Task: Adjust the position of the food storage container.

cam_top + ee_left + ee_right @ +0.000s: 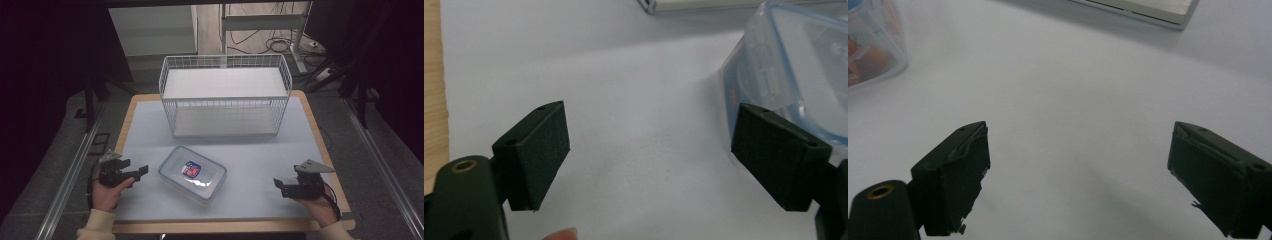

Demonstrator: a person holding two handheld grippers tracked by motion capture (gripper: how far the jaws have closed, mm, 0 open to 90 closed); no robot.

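we are holding the left gripper at about 8 o'clock on the table, its jaws standing spread wide with nothing between them; in the left gripper view we are seeing only bare white surface in the gap. it is pointing toward 3 o'clock, and the clear plastic container is lying just beside its tips, apart from them. the container's blue-rimmed lid is on, and a red and blue label is showing through it. in the left gripper view the container is sitting at 2 o'clock, just behind one jaw.

we are holding the right gripper at about 4 o'clock on the table, jaws likewise spread and empty, well apart from the container.

the white wire basket is standing at 12 o'clock, beyond the container.
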